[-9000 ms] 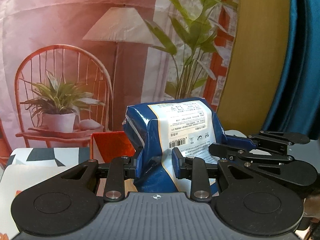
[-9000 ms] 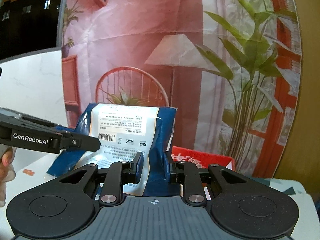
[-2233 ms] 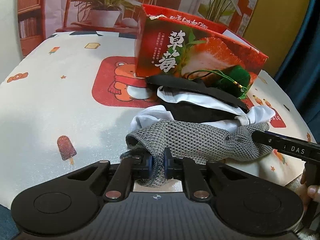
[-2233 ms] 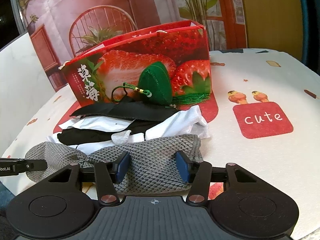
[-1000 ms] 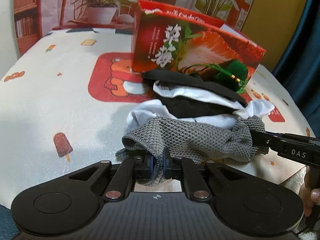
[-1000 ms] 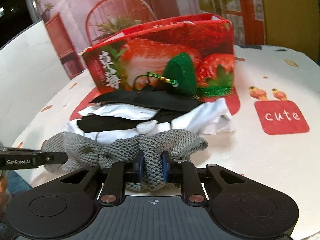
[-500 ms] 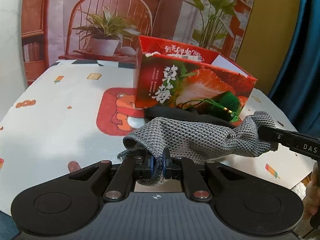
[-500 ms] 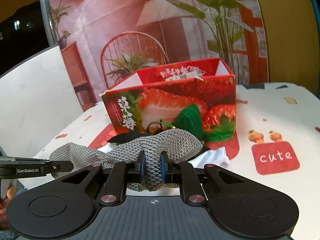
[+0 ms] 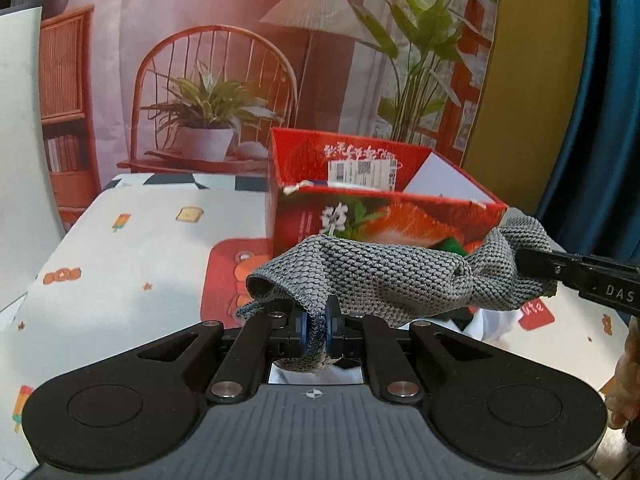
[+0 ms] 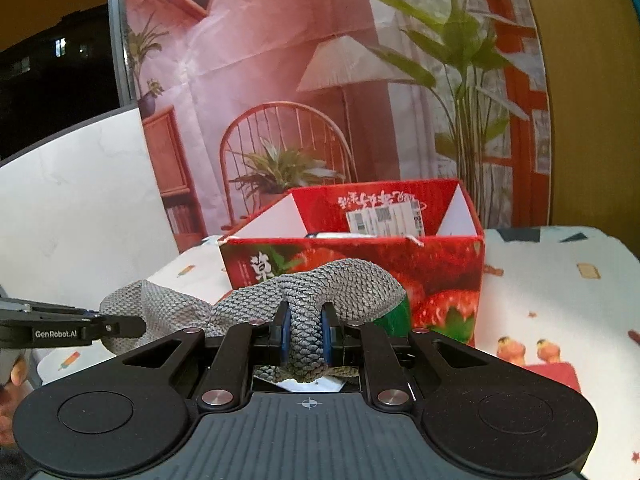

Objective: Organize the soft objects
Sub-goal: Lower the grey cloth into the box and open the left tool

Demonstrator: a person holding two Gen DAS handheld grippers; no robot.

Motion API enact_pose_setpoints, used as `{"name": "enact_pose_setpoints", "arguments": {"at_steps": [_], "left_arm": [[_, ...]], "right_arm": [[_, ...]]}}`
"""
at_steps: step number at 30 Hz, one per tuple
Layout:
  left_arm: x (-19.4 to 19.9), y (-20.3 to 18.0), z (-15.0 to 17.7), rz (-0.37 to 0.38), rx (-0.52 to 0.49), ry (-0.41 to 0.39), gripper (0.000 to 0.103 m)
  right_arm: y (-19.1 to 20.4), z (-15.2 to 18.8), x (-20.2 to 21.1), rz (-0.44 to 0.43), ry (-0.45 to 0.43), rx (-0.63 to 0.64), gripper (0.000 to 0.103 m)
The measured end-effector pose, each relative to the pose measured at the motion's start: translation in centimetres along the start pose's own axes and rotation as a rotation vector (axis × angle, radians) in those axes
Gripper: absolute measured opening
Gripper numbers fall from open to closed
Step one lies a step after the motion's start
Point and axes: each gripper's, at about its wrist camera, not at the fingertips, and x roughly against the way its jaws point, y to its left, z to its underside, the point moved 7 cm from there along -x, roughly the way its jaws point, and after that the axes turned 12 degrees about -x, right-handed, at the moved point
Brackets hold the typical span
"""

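Observation:
A grey knitted cloth (image 9: pixel 384 276) hangs stretched between my two grippers, lifted above the table in front of the red strawberry box (image 9: pixel 384 216). My left gripper (image 9: pixel 316 324) is shut on one end of it. My right gripper (image 10: pixel 305 330) is shut on the other end of the grey cloth (image 10: pixel 340 284). The red strawberry box (image 10: pixel 440 264) stands open at the top, with a labelled pack inside. The right gripper also shows in the left wrist view (image 9: pixel 528 266), and the left one in the right wrist view (image 10: pixel 134 326).
A green pouch (image 10: pixel 402 312) and white cloth (image 9: pixel 492 326) lie on the table by the box, mostly hidden behind the grey cloth. The tablecloth (image 9: pixel 132 264) has cartoon prints. A printed backdrop stands behind. A blue curtain (image 9: pixel 600 100) hangs at the right.
Both grippers have risen with the grey cloth, lifting it off the pile of clothes to about the height of the box's rim. Both stay shut on it.

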Motion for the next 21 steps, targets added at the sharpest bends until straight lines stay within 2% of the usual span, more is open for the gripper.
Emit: {"name": "enact_pose_setpoints", "arguments": {"at_steps": [5, 9, 13, 16, 21], "left_arm": [[0.0, 0.4, -3.6, -0.001, -0.022, -0.033, 0.009], [-1.2, 1.3, -7.1, 0.014, 0.021, -0.041, 0.009], [-3.4, 1.4, -10.1, -0.017, -0.024, -0.048, 0.009], [-6.4, 1.5, -11.6, -0.029, -0.043, -0.011, 0.009], [-12.3, 1.3, -12.6, -0.041, -0.082, 0.116, 0.009]], "right_arm": [[-0.1, -2.7, -0.5, 0.001, -0.012, -0.019, 0.014], [0.2, -6.3, -1.7, 0.003, -0.03, -0.003, 0.014], [0.0, -9.8, -3.9, 0.028, -0.041, 0.043, 0.014], [-0.3, -11.7, -6.2, 0.059, -0.038, 0.103, 0.014], [-1.7, -12.6, -10.4, 0.11, 0.001, 0.17, 0.014]]}}
